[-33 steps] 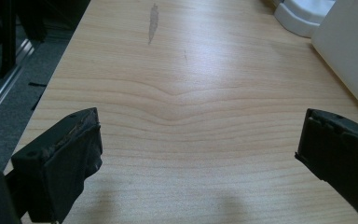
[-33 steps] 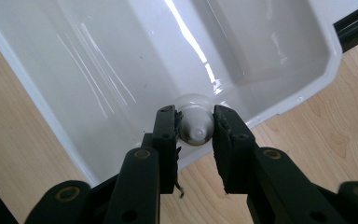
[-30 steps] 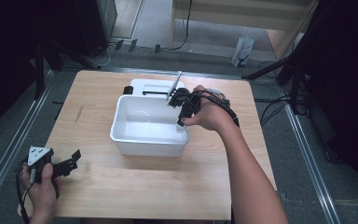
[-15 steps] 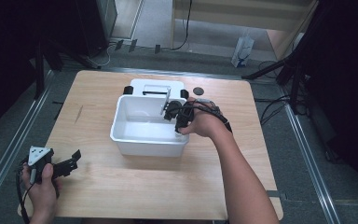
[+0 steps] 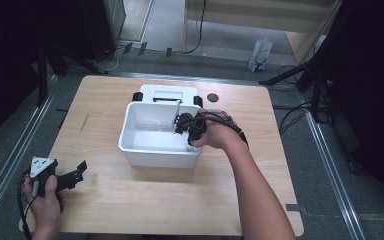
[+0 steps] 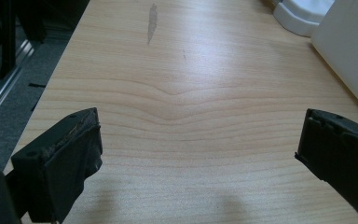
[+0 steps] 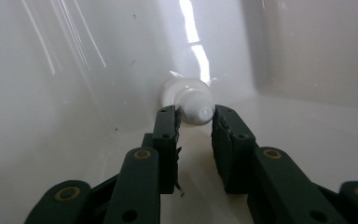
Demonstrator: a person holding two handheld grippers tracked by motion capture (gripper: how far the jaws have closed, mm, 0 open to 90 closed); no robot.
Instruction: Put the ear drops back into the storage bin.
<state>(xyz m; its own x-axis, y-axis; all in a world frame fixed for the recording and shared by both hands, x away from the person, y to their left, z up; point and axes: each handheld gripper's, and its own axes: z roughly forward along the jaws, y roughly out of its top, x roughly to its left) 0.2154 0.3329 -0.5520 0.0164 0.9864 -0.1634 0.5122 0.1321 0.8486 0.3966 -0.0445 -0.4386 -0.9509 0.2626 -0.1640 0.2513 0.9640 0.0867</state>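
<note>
R gripper [image 7: 195, 122] jaws clamped on white tube [image 7: 189, 101] low in tub [image 5: 130, 145], frame centre. Lower gently, release flat. L gripper [image 5: 62, 176] jaws open, idle over counter [image 6: 205, 93].

white object's [image 7: 192, 103] far end hidden, gripper [image 7: 195, 122] bodies cropped

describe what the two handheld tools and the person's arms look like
Both tools are black with two jaws. The left tool carries a grey three-cornered plate on top, and a dark cable trails from it. Its pads are blocky, with worn edges. The right tool has linked bars joined by round rivets, and black cables loop over its hand. Both forearms are bare, without sleeves.
</note>
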